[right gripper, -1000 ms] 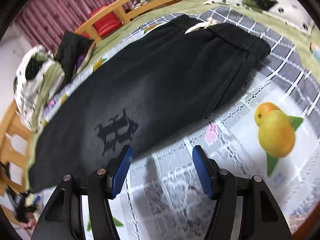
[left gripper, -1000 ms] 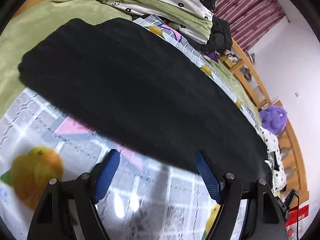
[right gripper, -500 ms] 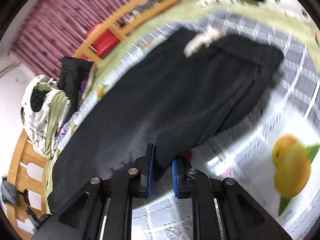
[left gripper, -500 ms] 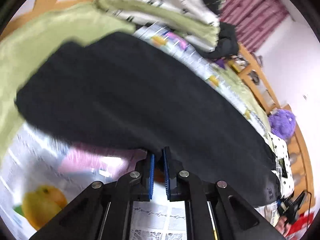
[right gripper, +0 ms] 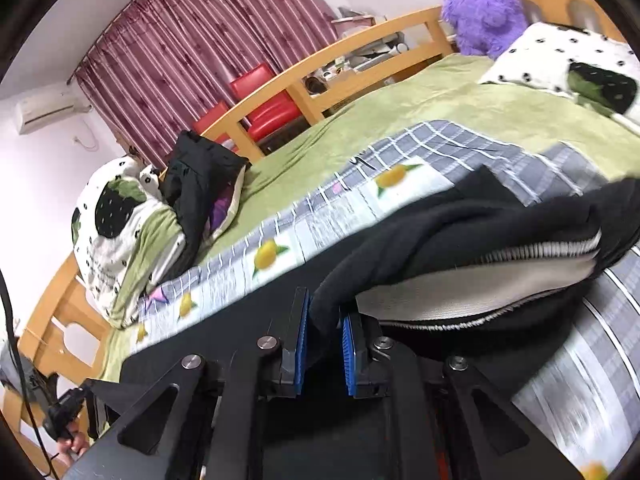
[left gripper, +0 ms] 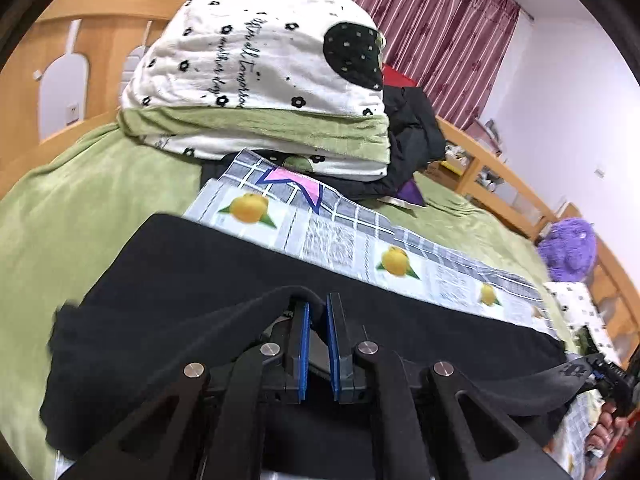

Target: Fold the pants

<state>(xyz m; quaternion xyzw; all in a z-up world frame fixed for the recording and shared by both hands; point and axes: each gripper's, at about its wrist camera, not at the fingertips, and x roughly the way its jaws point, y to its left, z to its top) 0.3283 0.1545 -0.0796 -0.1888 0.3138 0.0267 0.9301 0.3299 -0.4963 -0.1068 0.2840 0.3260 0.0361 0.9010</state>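
The black pants (left gripper: 208, 280) lie across a grey checked sheet with orange fruit prints (left gripper: 340, 236) on the bed. My left gripper (left gripper: 317, 308) is shut on the near edge of the pants and lifts it into a ridge over the leg. My right gripper (right gripper: 325, 312) is shut on the near edge at the waist end of the pants (right gripper: 440, 236), raised so the white waistband lining (right gripper: 472, 284) shows. The far right gripper appears in the left wrist view (left gripper: 608, 376).
A folded white and green quilt (left gripper: 260, 76) and a black jacket (left gripper: 412, 132) lie at the head of the bed. A green blanket (right gripper: 400, 116) covers the mattress. A wooden bed rail (right gripper: 328, 68), a purple plush toy (right gripper: 484, 8) and a spotted pillow (right gripper: 560, 56) lie beyond.
Both grippers closed on the near edge of the pants and have lifted it up and toward the far side. The near edge now stands raised off the sheet.
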